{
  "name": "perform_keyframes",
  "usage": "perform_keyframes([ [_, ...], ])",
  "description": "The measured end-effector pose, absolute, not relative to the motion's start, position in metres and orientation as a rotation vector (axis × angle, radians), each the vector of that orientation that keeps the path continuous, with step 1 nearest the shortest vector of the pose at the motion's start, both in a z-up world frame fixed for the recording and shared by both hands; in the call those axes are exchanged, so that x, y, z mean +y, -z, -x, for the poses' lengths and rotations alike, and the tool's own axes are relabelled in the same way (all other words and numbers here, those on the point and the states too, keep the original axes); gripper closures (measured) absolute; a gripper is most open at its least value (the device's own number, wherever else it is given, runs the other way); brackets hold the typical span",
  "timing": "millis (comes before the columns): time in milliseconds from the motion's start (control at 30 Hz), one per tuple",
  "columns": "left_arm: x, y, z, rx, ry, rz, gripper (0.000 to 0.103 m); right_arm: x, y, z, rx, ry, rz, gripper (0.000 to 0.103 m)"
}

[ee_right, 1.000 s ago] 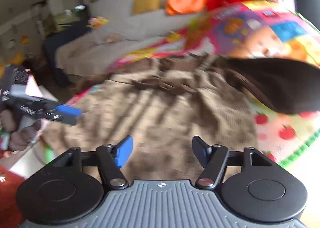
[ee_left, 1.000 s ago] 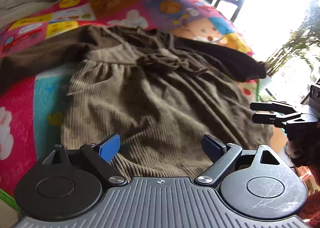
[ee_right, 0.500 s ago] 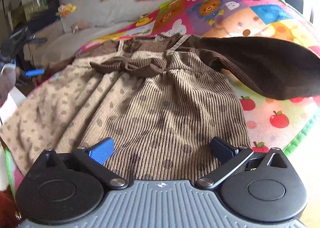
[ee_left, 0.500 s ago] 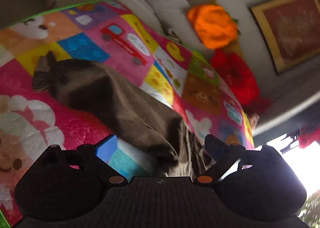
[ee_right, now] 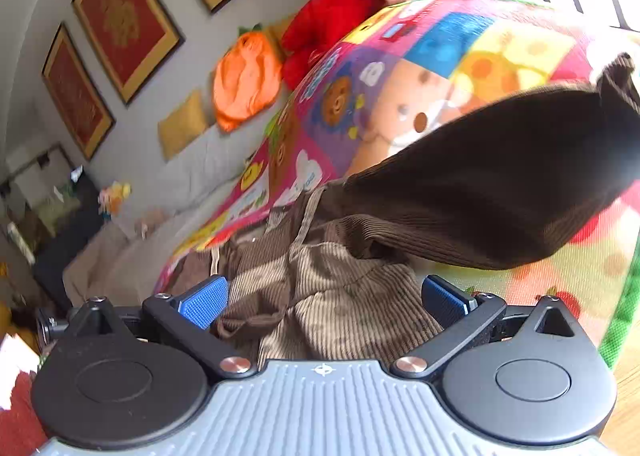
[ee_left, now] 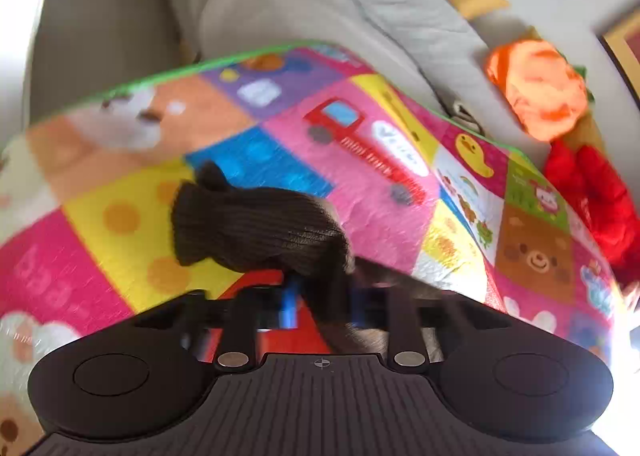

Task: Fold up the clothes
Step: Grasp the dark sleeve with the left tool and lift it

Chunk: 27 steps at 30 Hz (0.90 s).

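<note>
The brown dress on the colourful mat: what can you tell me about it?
The brown dress looks like ribbed corduroy, its paler tan skirt faintly dotted, with thin straps and a darker tie at the waist. Two dark brown knitted sleeves spread out sideways. It lies flat but rumpled on the mat. The left tool is shut on one sleeve near its cuff. The right tool is open, just over the waist beside the other sleeve.

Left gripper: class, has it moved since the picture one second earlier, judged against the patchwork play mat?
Yes. The left gripper swung from the corduroy skirt's hem to the dark brown knitted sleeve on the colourful patchwork play mat, closing round it.
</note>
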<state>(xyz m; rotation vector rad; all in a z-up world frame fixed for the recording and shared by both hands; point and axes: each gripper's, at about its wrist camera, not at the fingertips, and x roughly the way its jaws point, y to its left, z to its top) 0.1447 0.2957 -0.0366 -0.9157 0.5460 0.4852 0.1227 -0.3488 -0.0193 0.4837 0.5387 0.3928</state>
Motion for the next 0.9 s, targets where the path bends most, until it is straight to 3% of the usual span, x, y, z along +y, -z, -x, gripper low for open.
perform_keyframes([
  [267,0.170,-0.071,-0.175,0.293,-0.256,0.391,0.087,-0.362,0.039,-0.130,0.524,-0.380,-0.604,0.000],
  [433,0.062,-0.069,-0.200,0.319,0.041,0.225,0.083,-0.364,0.042,-0.128,0.523,-0.380,-0.621,0.000],
  [600,0.003,-0.018,-0.212,0.512,0.242,0.165,0.052,-0.366,0.046,-0.132,0.543,-0.386,-0.644,0.000],
  [767,-0.010,-0.014,-0.173,0.522,0.356,0.042,0.008,-0.363,0.048,-0.138,0.592,-0.381,-0.626,0.000],
  [900,0.014,-0.021,-0.155,0.493,0.362,-0.022,0.005,-0.340,0.035,-0.147,0.616,-0.397,-0.476,0.000],
])
